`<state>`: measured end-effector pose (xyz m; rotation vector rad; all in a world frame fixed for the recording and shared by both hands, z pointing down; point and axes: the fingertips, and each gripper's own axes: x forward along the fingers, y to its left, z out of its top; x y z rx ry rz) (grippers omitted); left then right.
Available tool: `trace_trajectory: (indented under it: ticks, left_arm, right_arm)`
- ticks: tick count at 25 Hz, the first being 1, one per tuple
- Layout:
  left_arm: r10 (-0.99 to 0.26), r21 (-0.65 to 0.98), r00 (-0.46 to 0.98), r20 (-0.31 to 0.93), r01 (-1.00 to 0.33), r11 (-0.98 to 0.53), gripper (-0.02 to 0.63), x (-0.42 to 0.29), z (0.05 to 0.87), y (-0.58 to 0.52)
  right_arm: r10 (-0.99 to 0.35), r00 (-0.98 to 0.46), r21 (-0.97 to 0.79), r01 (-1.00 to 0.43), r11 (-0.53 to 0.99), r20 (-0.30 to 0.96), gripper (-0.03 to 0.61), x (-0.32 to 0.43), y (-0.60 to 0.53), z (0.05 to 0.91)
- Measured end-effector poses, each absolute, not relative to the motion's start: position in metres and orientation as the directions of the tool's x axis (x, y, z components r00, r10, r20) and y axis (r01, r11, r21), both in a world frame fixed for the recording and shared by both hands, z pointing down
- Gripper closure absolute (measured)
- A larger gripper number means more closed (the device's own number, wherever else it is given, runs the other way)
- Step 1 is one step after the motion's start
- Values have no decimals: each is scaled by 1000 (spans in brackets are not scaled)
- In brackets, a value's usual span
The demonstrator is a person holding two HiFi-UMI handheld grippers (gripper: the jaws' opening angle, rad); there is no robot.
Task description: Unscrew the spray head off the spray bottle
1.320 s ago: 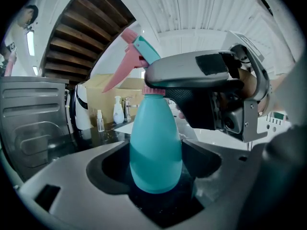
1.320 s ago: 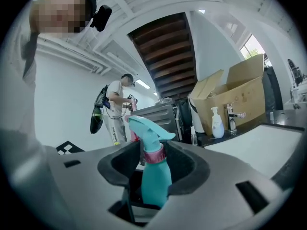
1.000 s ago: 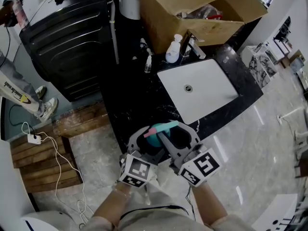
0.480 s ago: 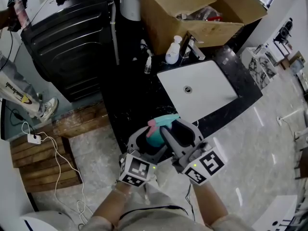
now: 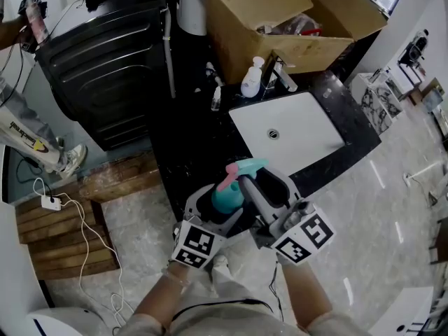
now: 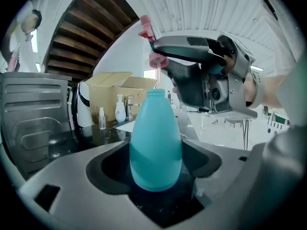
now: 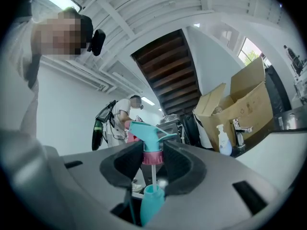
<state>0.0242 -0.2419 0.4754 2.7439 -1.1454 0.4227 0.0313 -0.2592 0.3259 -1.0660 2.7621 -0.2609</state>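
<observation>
Working over black counter [image 5: 189, 145], near edge. White sink [image 5: 294, 135] set into it to the right, cardboard box [image 5: 280, 19] at far end, dark appliance [image 5: 105, 54] far left. Small bottles [image 5: 252, 75] by the tap [image 5: 280, 72], far side of sink: not part of the job.

Left gripper [image 6: 156, 164]: pinching teal spray bottle [image 6: 156, 128] round its belly, pads pressed on both flanks. Bottle upright, long axis vertical, neck [image 6: 156, 94] up and bare of cap. Held at near edge of counter, close to the body.

Right gripper [image 7: 152, 162]: clamped on spray head [image 7: 144, 131] at pink collar [image 7: 152, 156], one pad each side, spread only as wide as the collar. Reaching in from the right, above left gripper.

Key relation: head directly above neck, on same vertical axis, collar well clear of neck w/ open gap between. No thread contact visible, so unscrewing prob. done. Only link left: dip tube [image 7: 152, 172], thin and pale, running straight down from collar into neck. Lower end hidden inside bottle; can't tell how much is left in.

Next, prob.: lift straight up along tube axis till tip clears neck, then carry off to the right. Keep left gripper steady & upright meanwhile. Risk: going sideways too early, w/ tube catching on neck rim, levering bottle over or flicking drops. No hand swap needed: right already on the head, left already on the bottle.
</observation>
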Motion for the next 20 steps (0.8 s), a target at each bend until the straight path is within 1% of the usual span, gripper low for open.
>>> trace_trajectory:
  ticks: [6,12,20]
  left_arm:
    - [-669,75,678,305,-717,-693,270,19,477,-244]
    - [-648,62,691,319,-698,-714,270,21,479,-238]
    - [-666,45,685,295,-706,-706,270,14,466,-236]
  right_arm:
    - [-669,-730,-237,-632,738,-136,443,33,-263,309]
    - [-656,-737,-237,-616,752,-163,443,31,-264,295]
    - [-640,-748,-219,-604,767,-176,443,30,-262,283]
